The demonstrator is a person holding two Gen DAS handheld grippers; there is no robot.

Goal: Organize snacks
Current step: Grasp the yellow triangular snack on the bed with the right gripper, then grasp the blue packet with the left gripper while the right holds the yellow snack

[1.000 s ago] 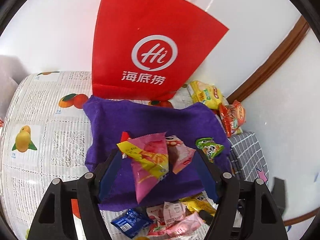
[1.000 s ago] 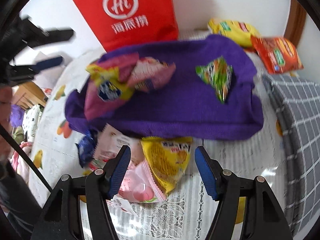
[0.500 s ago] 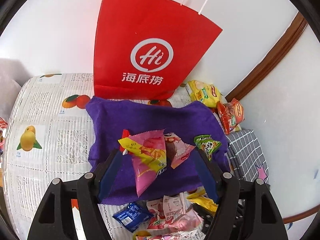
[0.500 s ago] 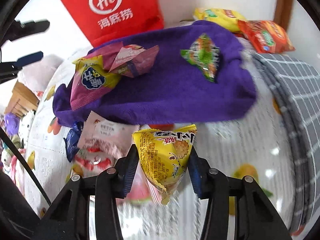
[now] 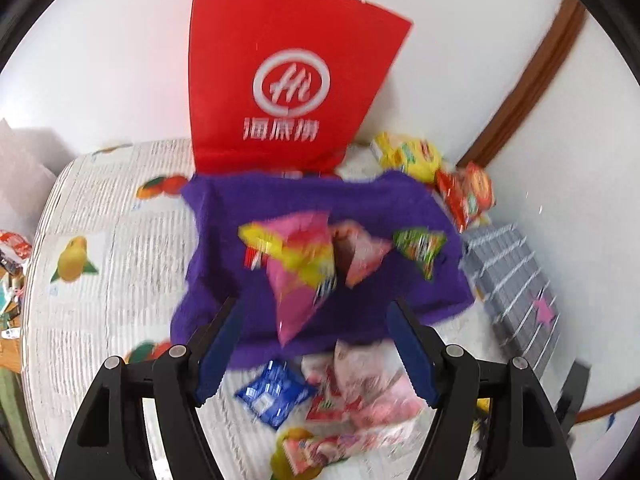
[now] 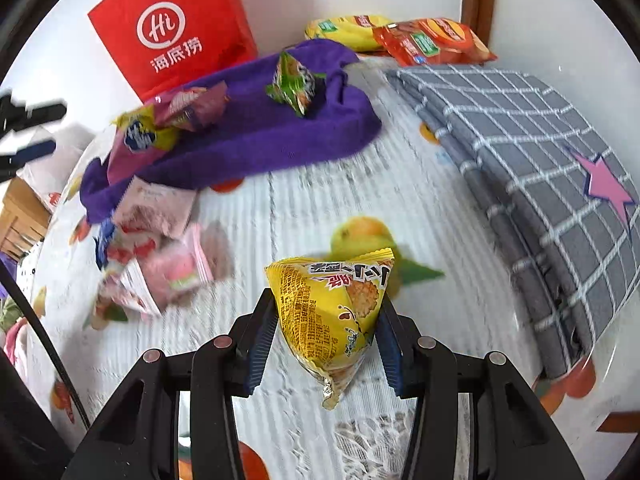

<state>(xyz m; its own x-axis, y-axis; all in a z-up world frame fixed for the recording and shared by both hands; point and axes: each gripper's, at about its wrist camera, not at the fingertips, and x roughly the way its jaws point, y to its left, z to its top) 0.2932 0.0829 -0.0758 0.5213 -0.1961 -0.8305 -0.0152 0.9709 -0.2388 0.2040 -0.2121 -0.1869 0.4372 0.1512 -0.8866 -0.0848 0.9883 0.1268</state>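
Right gripper (image 6: 324, 336): pinching the yellow packet (image 6: 332, 312) between its two blue pads, the jaws narrowed onto the bag's sides and the packet lifted clear of the tablecloth (image 6: 320, 208).
Why that hold: the grip sits low on the puffy triangle, wide top seam forward of the fingertips and crimped tail hanging back between them; my read is that this leaves the air cushion unsquashed.
Left gripper (image 5: 316, 340): fingers spread wide, nothing between them, hovering; this view is blurred.
Ahead of the left fingers: the purple towel (image 5: 248, 200), with a pink and yellow bag (image 5: 300, 272) lying just past the fingertips, a smaller pink packet (image 5: 362, 256) touching it on the right, and a green packet (image 5: 420, 246) further right, apart from both.
Why the towel: it looks like the collecting spot, since three snacks already lie on it.
Under the left fingers: an unsorted pile off the towel, a blue packet (image 5: 272, 396) and a heap of pink wrappers (image 5: 360, 392) on the tablecloth.
Far beyond the fingers: a red paper bag (image 5: 288, 80) standing against the wall, behind the towel.
Right of the towel: a yellow chip bag (image 6: 348, 30) and an orange chip bag (image 6: 432, 42) by the wall, next to a grey checked cloth (image 6: 540, 152).
Next, as I judge it: the yellow packet goes forward and left to the towel; one risk is the slick foil slipping out of the pinch.
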